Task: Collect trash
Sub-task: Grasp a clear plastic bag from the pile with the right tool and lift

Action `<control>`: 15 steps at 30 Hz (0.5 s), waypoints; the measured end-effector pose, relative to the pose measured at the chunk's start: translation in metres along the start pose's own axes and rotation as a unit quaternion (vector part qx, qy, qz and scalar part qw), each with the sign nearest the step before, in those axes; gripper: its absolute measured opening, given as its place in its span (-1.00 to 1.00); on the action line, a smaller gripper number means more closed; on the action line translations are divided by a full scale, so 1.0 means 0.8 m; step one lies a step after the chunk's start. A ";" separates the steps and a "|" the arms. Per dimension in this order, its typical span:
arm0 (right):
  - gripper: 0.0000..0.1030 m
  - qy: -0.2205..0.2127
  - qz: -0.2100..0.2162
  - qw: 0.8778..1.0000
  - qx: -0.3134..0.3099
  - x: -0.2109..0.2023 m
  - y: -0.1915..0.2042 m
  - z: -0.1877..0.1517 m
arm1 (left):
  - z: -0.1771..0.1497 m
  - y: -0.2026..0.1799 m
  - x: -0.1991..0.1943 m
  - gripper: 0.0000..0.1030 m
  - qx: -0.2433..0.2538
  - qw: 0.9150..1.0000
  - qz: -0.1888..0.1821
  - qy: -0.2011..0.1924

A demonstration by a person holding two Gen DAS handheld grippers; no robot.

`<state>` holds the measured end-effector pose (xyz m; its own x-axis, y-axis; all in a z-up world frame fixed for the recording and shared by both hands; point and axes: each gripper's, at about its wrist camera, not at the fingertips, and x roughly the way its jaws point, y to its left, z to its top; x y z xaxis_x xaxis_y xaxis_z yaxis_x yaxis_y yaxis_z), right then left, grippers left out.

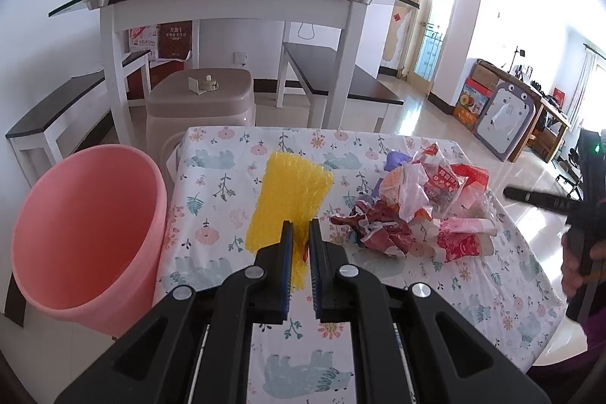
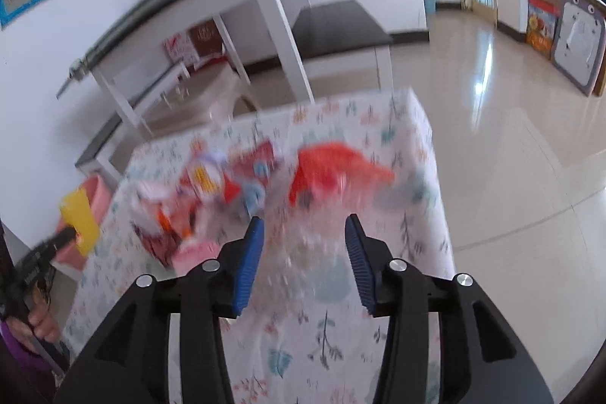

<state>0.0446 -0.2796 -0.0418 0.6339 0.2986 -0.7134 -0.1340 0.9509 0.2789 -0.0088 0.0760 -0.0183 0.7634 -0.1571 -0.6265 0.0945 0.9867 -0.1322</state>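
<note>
Left gripper [image 1: 301,233] has its jaws clenched on the yellow mesh [image 1: 289,199], lifted over the table [image 1: 473,290]. Next: swing to the pink bin [image 1: 87,233] at nine o'clock and release. Right gripper [image 2: 303,233], jaws released, faces the trash pile [image 2: 212,192].

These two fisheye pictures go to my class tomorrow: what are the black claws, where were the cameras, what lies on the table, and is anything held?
Each black claw is a hand-held two-finger gripper with a camera looking along its fingers. The left gripper is shut on a yellow textured foam sheet, beside a pink plastic bucket. The right gripper is open and empty; its picture is blurred. On the floral tablecloth lies a heap of crumpled red and white wrappers.
</note>
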 end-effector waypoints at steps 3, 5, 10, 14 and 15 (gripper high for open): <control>-0.12 0.021 0.000 1.000 0.005 0.016 0.001 -0.012 | 0.000 -0.003 0.004 -0.85 0.003 1.000 -0.003 0.003; -0.12 0.032 -0.009 0.999 0.001 0.028 0.004 -0.019 | 0.000 -0.005 0.004 -0.85 0.005 1.000 -0.004 0.003; -0.15 0.028 -0.011 1.000 -0.008 0.032 0.010 -0.024 | -0.002 -0.005 0.002 -0.85 0.007 1.000 -0.002 0.001; -0.49 0.035 0.007 0.999 -0.001 0.030 0.011 -0.026 | -0.002 -0.005 -0.001 -0.85 0.003 1.000 -0.004 -0.001; -0.51 0.036 0.007 0.999 0.000 0.028 0.012 -0.027 | -0.002 -0.005 -0.001 -0.85 0.004 1.000 -0.005 -0.002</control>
<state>0.0408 -0.2622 -0.0692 0.5761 0.3173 -0.7532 -0.1426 0.9465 0.2896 -0.0107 0.0724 -0.0184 0.7649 -0.1673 -0.6220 0.1076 0.9853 -0.1328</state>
